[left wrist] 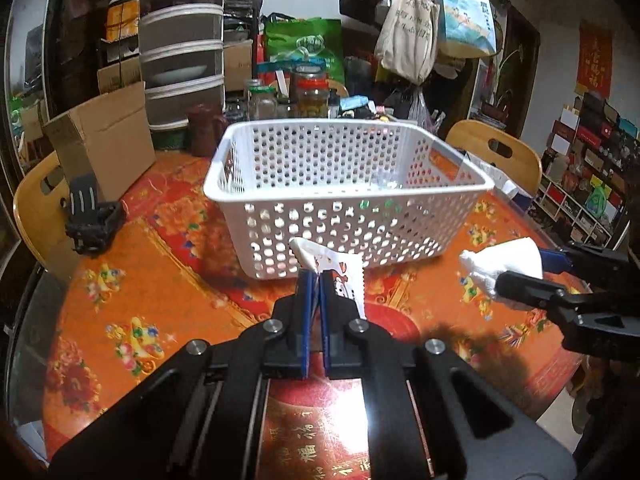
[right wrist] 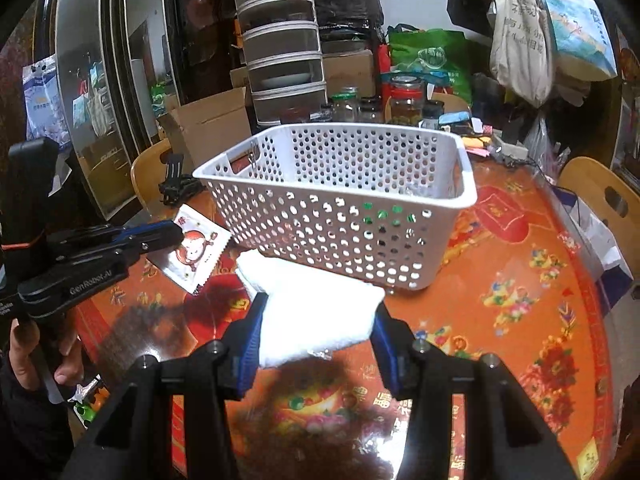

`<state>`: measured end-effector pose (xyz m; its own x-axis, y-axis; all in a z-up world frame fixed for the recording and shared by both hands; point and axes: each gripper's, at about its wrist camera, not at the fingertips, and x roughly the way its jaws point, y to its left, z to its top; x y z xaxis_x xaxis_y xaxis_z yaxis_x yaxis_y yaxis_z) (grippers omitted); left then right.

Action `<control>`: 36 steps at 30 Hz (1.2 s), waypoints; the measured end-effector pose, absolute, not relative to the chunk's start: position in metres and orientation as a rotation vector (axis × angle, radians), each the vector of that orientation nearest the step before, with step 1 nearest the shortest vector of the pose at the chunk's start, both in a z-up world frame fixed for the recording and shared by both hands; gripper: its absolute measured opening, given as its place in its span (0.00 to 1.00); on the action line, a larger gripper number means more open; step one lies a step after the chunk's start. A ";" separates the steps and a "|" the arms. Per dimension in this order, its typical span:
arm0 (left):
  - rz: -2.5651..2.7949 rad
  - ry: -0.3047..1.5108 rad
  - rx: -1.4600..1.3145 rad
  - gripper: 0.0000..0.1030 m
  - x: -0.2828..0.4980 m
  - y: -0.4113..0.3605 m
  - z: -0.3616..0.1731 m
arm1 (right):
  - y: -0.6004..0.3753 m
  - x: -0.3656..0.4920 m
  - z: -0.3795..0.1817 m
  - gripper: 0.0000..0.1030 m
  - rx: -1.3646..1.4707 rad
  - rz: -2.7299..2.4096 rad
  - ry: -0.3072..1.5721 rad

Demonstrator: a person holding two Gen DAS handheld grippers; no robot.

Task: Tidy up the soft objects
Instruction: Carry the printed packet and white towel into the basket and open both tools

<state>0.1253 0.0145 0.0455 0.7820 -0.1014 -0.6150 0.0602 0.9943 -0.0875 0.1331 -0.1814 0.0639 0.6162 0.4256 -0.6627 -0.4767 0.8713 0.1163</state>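
A white perforated basket [left wrist: 348,196] stands on the red patterned table; it also shows in the right wrist view [right wrist: 340,208]. My left gripper [left wrist: 317,276] is shut on a flat white packet with a cartoon print [left wrist: 336,270], held above the table just short of the basket's near wall; the packet also shows in the right wrist view [right wrist: 196,252]. My right gripper [right wrist: 320,320] is shut on a folded white towel [right wrist: 316,316], held above the table in front of the basket. The towel also shows at the right of the left wrist view [left wrist: 504,268].
A cardboard box [left wrist: 100,140] and a black holder [left wrist: 90,216] sit at the table's left. Jars [left wrist: 312,92] and clutter stand behind the basket. Wooden chairs [left wrist: 496,152] stand around the table. Bags [left wrist: 408,40] hang at the back right.
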 end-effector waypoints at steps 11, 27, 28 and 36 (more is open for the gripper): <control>-0.087 0.588 -0.075 0.03 0.127 0.027 0.111 | -0.180 0.150 0.095 0.46 -0.101 0.478 0.692; -0.090 0.592 -0.057 0.03 0.201 0.025 0.170 | -0.160 0.222 0.140 0.46 -0.148 0.422 0.686; -0.082 0.598 -0.046 0.03 0.210 0.022 0.171 | -0.158 0.228 0.139 0.46 -0.152 0.416 0.696; -0.069 0.759 -0.065 0.04 0.304 0.012 0.135 | -0.140 0.302 0.109 0.46 -0.175 0.348 0.846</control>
<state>0.3043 0.0125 0.1352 0.7234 -0.0863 -0.6851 0.0393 0.9957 -0.0839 0.3023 -0.1402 0.1085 0.6113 0.2310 -0.7570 -0.3684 0.9296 -0.0138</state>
